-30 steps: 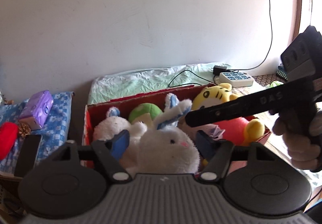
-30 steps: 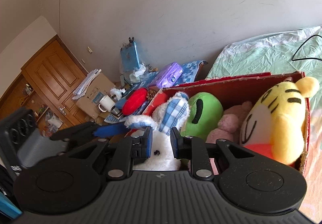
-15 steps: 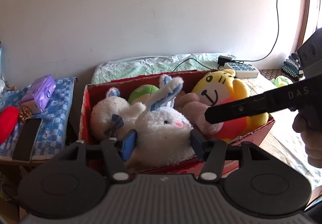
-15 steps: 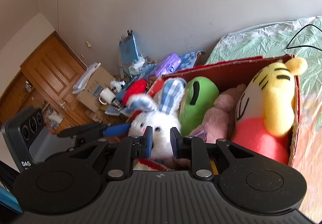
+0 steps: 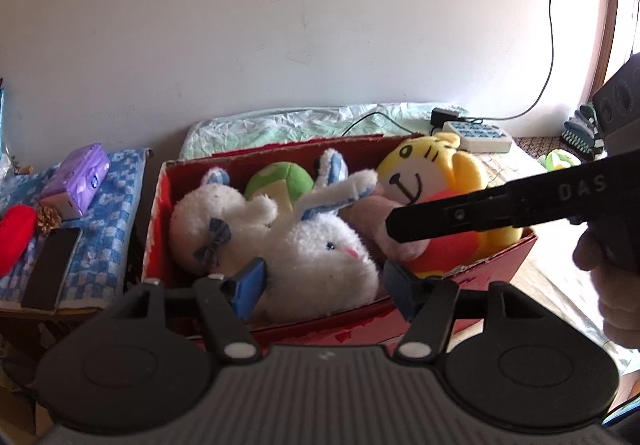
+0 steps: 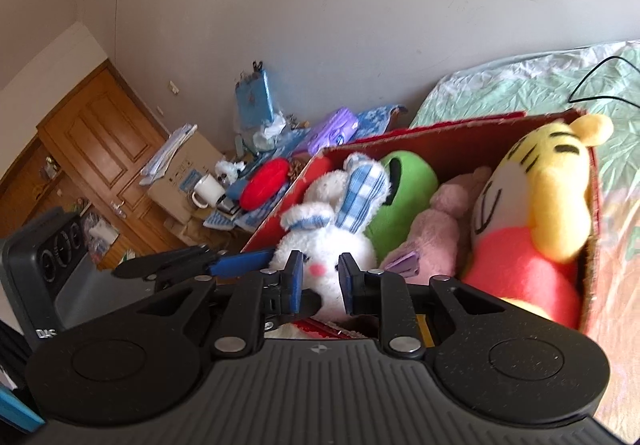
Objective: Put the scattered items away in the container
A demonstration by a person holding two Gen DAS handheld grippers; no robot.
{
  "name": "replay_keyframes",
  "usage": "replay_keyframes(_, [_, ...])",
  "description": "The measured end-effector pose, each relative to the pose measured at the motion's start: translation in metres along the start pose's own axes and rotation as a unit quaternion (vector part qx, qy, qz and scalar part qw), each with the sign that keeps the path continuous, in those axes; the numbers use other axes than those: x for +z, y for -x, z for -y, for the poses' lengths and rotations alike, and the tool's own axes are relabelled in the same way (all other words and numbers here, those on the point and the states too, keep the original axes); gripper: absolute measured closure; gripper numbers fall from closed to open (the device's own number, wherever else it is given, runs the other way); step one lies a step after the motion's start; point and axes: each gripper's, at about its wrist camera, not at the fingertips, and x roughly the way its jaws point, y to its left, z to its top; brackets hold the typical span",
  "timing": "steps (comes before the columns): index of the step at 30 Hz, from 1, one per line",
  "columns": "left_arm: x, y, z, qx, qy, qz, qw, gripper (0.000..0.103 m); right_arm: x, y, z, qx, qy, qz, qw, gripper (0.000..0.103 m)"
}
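A white plush bunny [image 5: 320, 245] with blue checked ears lies on its side in the red cardboard box [image 5: 280, 153], beside a green plush [image 5: 280, 181], a pink plush [image 5: 368, 213] and a yellow tiger plush [image 5: 424, 173]. My left gripper [image 5: 324, 281] hovers at the box's near rim, its jaws opening. The bunny's head shows between its blue pads, which do not press on it. My right gripper [image 6: 321, 273] is shut and empty, just in front of the bunny [image 6: 328, 241]. Its black finger [image 5: 440, 217] reaches over the box from the right.
Left of the box, a side table with a blue checked cloth [image 5: 116, 185] holds a purple case [image 5: 76, 181], a red item [image 5: 14, 233] and a phone [image 5: 50, 269]. A power strip [image 5: 478, 135] lies on the green sheet [image 5: 300, 121]. A wooden door [image 6: 100, 149] stands far left.
The left jaws have widened and let go of the bunny, which has sunk into the box. Both grippers have drawn back a little from the toys. The right gripper stays shut.
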Motion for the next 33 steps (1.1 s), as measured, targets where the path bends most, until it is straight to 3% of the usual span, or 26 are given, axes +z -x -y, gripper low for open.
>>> replay_keyframes(3, [0.006, 0.006, -0.002, 0.003, 0.011, 0.008, 0.9999, 0.032, 0.000, 0.004, -0.002, -0.027, 0.010, 0.008, 1.000, 0.080])
replay_keyframes(5, [0.010, 0.008, -0.005, 0.017, 0.024, 0.008, 0.9995, 0.022, 0.000, 0.006, -0.004, -0.055, 0.019, 0.011, 0.998, 0.080])
replay_keyframes(7, [0.014, 0.010, -0.009, 0.046, 0.044, 0.010, 0.9979, 0.013, 0.001, 0.008, -0.006, -0.077, 0.024, 0.012, 0.997, 0.080])
replay_keyframes(10, [0.022, 0.012, -0.015, 0.089, 0.077, 0.003, 0.9930, 0.011, 0.002, 0.009, -0.008, -0.108, 0.029, 0.005, 0.994, 0.080])
replay_keyframes(16, [0.029, 0.012, -0.011, 0.172, 0.119, -0.024, 0.9776, 0.003, 0.002, 0.018, 0.001, -0.131, -0.003, -0.020, 0.991, 0.075])
replay_keyframes(24, [0.049, 0.003, 0.027, 0.239, 0.129, -0.072, 0.9598, 0.000, 0.007, 0.055, -0.003, -0.133, -0.003, -0.028, 0.991, 0.071])
replay_keyframes(27, [0.053, -0.002, 0.040, 0.244, 0.137, -0.088, 0.9560, 0.000, 0.007, 0.069, 0.000, -0.140, 0.000, -0.026, 0.990, 0.061])
replay_keyframes(33, [0.057, -0.008, 0.070, 0.271, 0.137, -0.111, 0.9462, 0.000, 0.000, 0.090, 0.012, -0.143, -0.011, -0.039, 0.989, 0.058])
